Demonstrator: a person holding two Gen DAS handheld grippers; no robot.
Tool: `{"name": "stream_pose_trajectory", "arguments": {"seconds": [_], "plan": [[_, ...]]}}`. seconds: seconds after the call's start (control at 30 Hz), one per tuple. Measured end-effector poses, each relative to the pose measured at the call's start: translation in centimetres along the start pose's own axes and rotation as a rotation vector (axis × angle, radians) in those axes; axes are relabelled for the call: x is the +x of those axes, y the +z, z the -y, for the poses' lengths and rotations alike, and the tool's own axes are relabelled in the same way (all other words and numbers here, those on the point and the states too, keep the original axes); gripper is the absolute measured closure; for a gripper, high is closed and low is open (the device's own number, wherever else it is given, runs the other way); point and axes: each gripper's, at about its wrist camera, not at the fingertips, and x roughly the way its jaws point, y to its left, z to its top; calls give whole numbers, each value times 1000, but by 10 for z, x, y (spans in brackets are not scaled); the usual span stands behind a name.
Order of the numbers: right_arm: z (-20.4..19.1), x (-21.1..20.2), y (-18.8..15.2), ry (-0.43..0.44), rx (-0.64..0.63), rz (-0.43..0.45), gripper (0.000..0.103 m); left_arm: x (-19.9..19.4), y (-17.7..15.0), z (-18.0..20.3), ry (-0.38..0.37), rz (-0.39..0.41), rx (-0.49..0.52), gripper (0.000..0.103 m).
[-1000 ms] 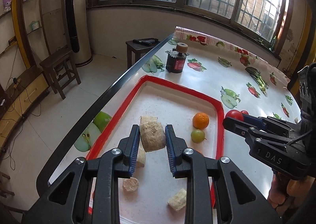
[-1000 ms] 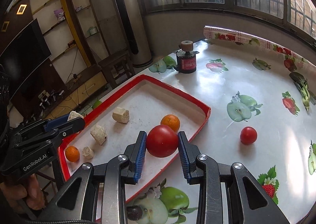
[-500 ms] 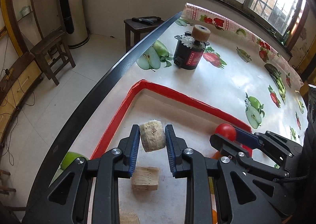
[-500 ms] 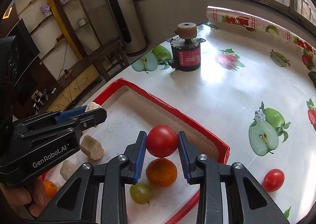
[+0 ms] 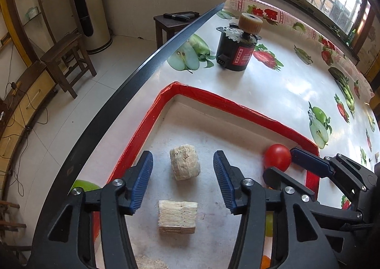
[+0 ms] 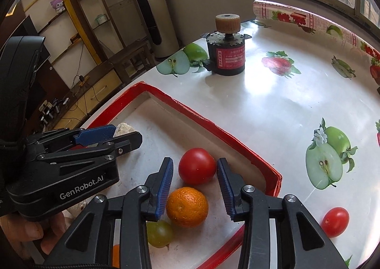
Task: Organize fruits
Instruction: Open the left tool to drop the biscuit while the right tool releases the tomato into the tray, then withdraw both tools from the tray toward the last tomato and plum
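Note:
A red-rimmed tray [image 5: 237,107] [image 6: 213,126] lies on the table. My left gripper [image 5: 182,169] is open; a pale cut chunk [image 5: 184,161] rests on the tray floor between its jaws, untouched. A second pale chunk [image 5: 177,216] lies just behind it. My right gripper [image 6: 193,171] is open around a red tomato [image 6: 196,166] [image 5: 277,157] that rests in the tray's far right corner. An orange [image 6: 187,206] and a green grape [image 6: 159,233] lie behind the tomato. A small red tomato [image 6: 334,221] sits on the table outside the tray.
A black and red motor [image 5: 237,48] [image 6: 226,53] with a tan wheel on top stands on the table beyond the tray. The table's dark left edge [image 5: 142,67] runs close to the tray. The left gripper body [image 6: 59,169] sits left of the right gripper.
Both grippers have opened. The left one has let the pale chunk down onto the tray, and the right one has let the red tomato down in the tray's corner.

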Motion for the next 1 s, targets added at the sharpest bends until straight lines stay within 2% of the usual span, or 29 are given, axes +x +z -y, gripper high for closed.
{"name": "stream_pose_trajectory", "arguments": {"seconds": [0.03, 0.23, 0.47, 0.77, 1.0], "plan": [[0, -4, -1, 2, -1, 9, 54, -3, -1, 0, -6, 6, -2, 50], [7, -42, -11, 14, 10, 66, 54, -36, -12, -2, -34, 54, -13, 50], [26, -90, -34, 10, 29, 120, 53, -83, -39, 11, -104, 114, -27, 50], [47, -128, -66, -18, 20, 131, 53, -113, -83, 39, -172, 115, -34, 49], [60, -146, -82, -22, 21, 139, 53, -133, -112, 57, -196, 122, -22, 49]]}}
